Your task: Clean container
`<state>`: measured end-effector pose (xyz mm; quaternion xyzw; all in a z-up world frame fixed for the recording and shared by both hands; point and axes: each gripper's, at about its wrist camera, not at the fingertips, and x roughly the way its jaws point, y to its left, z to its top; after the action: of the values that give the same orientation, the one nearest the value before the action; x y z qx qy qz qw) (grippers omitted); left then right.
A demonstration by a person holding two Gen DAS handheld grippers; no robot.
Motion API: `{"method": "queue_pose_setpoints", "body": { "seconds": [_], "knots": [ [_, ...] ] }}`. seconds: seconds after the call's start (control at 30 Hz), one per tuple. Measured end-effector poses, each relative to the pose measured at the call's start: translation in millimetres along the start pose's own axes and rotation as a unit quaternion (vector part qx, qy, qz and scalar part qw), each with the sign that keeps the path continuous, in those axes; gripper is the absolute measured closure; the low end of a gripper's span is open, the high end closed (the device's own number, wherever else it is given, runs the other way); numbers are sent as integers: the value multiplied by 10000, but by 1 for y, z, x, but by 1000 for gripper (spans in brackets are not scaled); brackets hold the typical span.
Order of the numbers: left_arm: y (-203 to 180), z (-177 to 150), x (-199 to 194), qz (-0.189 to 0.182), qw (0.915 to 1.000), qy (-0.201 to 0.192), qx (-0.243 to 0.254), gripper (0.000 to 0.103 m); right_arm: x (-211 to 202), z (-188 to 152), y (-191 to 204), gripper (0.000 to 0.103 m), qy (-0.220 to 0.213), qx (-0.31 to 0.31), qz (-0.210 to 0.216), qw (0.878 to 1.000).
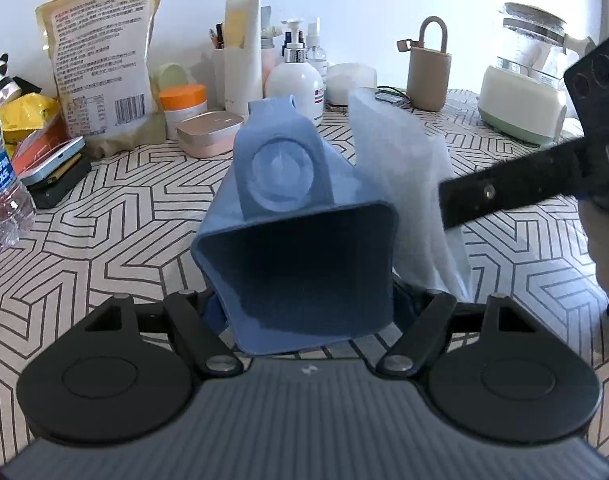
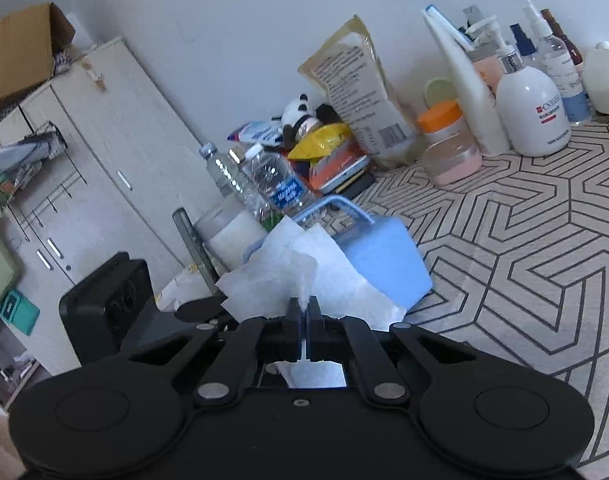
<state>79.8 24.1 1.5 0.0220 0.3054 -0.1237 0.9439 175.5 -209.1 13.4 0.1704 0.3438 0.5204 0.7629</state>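
A: Any writing you can read?

B: The clear water bottle (image 1: pixel 2 176) at the left edge says "AQUAFINA" on a blue label. The white pump bottle (image 2: pixel 532 116) has a small red-marked label, too blurred to read. The tall crinkled food pouch (image 1: pixel 100 60) carries dense print and a barcode, illegible.

A: And the container?

B: A pale blue soft-looking plastic container (image 1: pixel 296 236), squarish with rounded corners and a round embossed disc on one side. It is held up above the counter (image 1: pixel 124 216), tipped so its dark open mouth faces the left wrist camera. The counter's cloth has a black-on-cream geometric line pattern.

A: The jaws?

B: The left gripper (image 1: pixel 304 312) has its jaws around the container's lower end; the fingertips are hidden behind it. The right gripper (image 2: pixel 303 312) has its jaws pinched nearly together on a thin white paper towel (image 2: pixel 296 272), crumpled and fibrous, which lies against the container's side.
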Motion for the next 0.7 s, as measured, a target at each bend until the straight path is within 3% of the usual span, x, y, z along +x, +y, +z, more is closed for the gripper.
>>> {"method": "queue_pose_setpoints", "body": {
  "seconds": [0.1,0.7],
  "knots": [
    [1,0,-1,-14,10000,-25,-25,27,4,0,-1,98,82,4,-17,10000],
    [-11,-3,-8,-127,9989,-277,366,27,2,0,-24,95,75,197,-1030,9945]
  ]
}}
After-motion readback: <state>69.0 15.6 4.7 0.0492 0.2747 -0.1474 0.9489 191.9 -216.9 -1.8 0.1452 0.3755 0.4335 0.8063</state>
